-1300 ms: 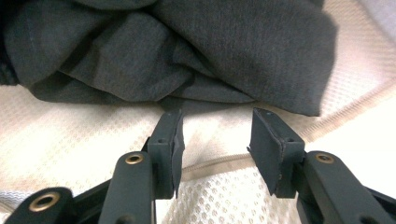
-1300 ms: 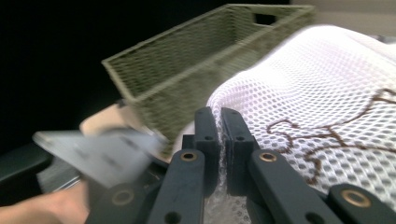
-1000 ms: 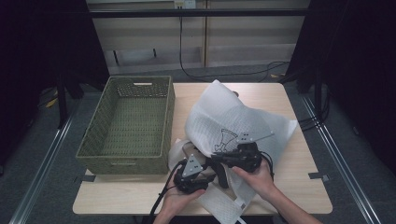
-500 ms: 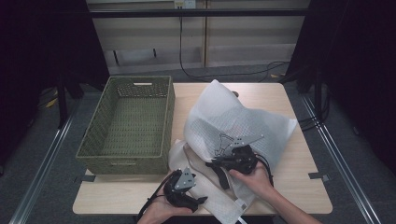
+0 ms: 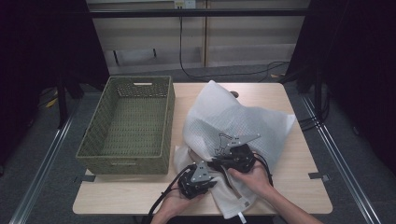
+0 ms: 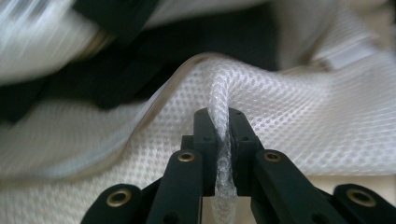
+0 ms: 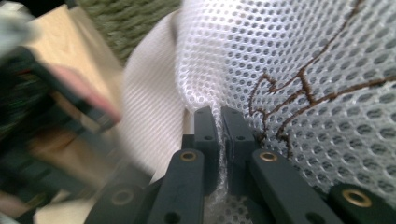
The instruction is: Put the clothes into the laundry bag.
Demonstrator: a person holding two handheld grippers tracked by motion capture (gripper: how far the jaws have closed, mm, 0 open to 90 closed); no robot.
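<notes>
A white mesh bag lies crumpled on the right half of the wooden table, with brown stitching on its mesh. A denser white cloth spreads from under it toward the front edge. My left gripper sits at the bag's front left; its jaws have just closed and now pinch a raised fold of the mesh. My right gripper, just behind it, is shut on the mesh edge beside the stitching.
An empty green wicker basket stands on the table's left half, close to the bag; its weave shows in the right gripper view. Cables trail from both grippers over the front edge. Floor and rails flank the table.
My left gripper drew back toward the front left corner, then came back right to the bag and shut on a fold. The right gripper kept its grip and sank slightly.
</notes>
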